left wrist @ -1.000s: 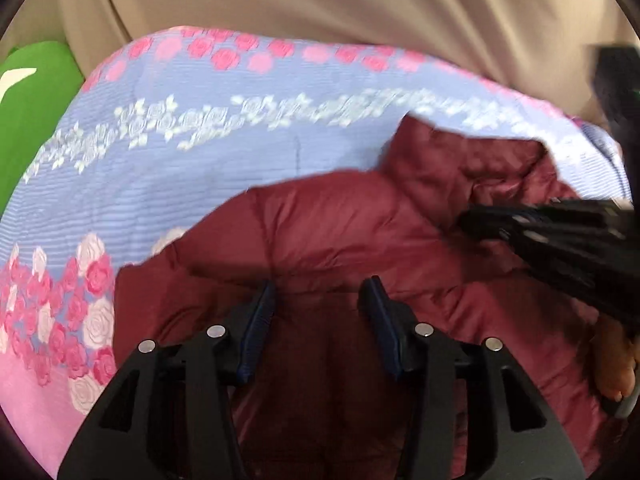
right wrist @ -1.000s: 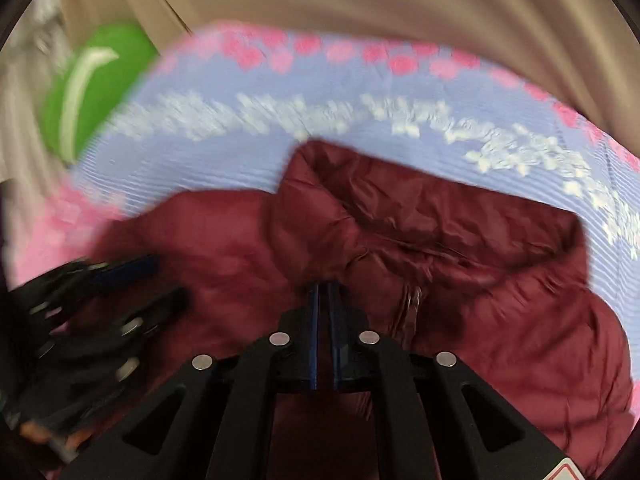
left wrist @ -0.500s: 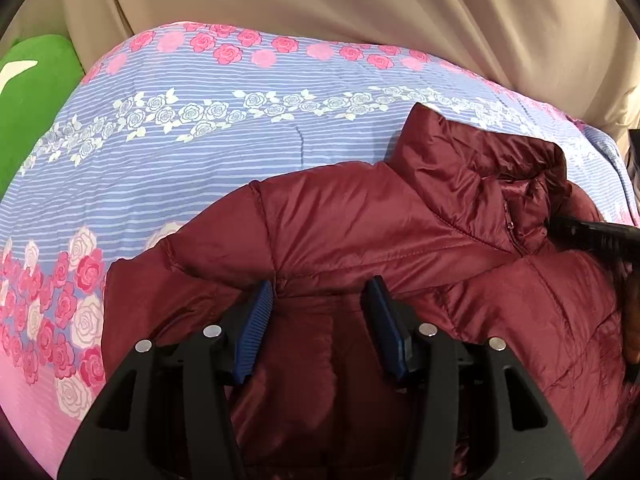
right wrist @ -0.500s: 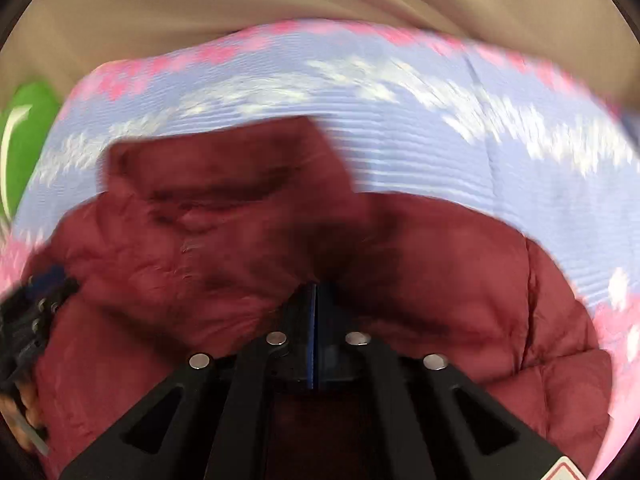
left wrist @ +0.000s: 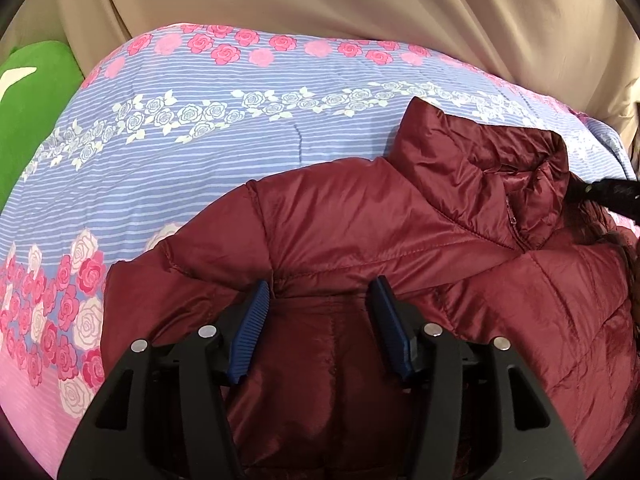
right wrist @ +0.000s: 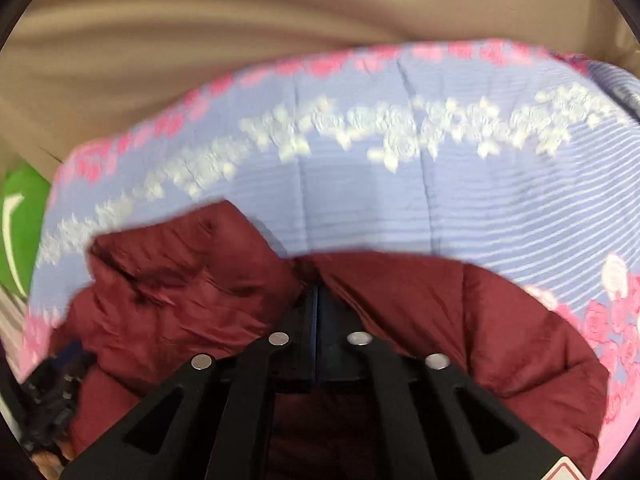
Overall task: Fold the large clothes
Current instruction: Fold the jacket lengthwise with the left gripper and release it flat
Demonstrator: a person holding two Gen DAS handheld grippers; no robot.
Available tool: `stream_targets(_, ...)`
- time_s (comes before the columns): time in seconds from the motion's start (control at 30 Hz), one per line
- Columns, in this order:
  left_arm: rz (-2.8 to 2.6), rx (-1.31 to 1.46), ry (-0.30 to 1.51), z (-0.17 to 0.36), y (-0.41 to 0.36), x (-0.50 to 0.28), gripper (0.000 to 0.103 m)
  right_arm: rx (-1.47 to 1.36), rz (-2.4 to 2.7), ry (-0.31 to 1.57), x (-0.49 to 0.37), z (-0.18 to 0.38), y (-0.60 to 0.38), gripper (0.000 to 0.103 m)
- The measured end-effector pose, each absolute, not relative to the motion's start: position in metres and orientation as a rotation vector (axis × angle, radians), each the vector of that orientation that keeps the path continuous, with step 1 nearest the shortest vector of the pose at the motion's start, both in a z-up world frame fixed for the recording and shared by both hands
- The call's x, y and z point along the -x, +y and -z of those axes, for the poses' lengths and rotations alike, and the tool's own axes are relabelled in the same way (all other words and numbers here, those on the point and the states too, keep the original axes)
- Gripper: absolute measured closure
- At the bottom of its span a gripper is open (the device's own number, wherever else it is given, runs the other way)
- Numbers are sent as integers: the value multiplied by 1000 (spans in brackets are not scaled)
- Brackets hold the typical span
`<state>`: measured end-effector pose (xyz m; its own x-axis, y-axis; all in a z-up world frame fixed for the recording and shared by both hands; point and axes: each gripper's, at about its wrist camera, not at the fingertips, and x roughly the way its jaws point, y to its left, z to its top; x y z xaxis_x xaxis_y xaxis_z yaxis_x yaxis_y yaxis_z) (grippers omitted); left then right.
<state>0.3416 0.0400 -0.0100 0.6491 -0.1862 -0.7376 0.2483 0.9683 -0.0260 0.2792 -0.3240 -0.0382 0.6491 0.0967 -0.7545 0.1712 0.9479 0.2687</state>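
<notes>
Left wrist view: the maroon puffer jacket point(left wrist: 400, 240) lay spread on a bed covered by a blue striped floral quilt point(left wrist: 224, 148), its stand-up collar point(left wrist: 480, 160) raised toward the far right. The left tongs point(left wrist: 320, 304) stood wide apart just above the jacket's body, with the blue ribbed pads point(left wrist: 252, 336) gripping nothing. A green cushion point(left wrist: 32, 100) sat at the quilt's left edge, and beige drapery point(left wrist: 320, 8) hung behind the bed. The dark tip of the right tongs point(left wrist: 612, 196) entered from the right edge, beside the collar.

Right wrist view (blurred): the right tongs point(right wrist: 317, 304) were pressed together on a fold of the jacket point(right wrist: 460, 312), where collar and shoulder met. The collar point(right wrist: 180, 264) lay to the left, and the quilt point(right wrist: 400, 192) showed beyond. The left tongs point(right wrist: 52, 396) appeared dimly at the lower left.
</notes>
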Motion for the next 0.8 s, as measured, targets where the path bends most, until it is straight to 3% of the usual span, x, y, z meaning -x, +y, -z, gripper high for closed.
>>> stream_targets(0.17,240,-90,829,10,38,-342,50,-233,-74,916,-277,38,-283,91)
stream_targets(0.27,239,-91,832,11,38,-342,49,-123,-16,947,-304,53,-269,101)
stream_targets(0.4,242,-92,834,10,39,-343,49,-307,7,908,-308,30,-294,103)
stream_targets(0.53,243,-95,834,10,39,-344,48,-221,13,822,-256,3,-298,94)
stream_targets(0.67,242,-103,835,10,39,-344,48,-147,16,902,-218,25,-316,91)
stream_targets(0.73,237,-110,835,10,38,-344,48,-130,75,936,-224,48,-338,103)
stream_targets(0.8,227,-116,833,10,38,-343,45,-208,143,909,-207,41,-372,103)
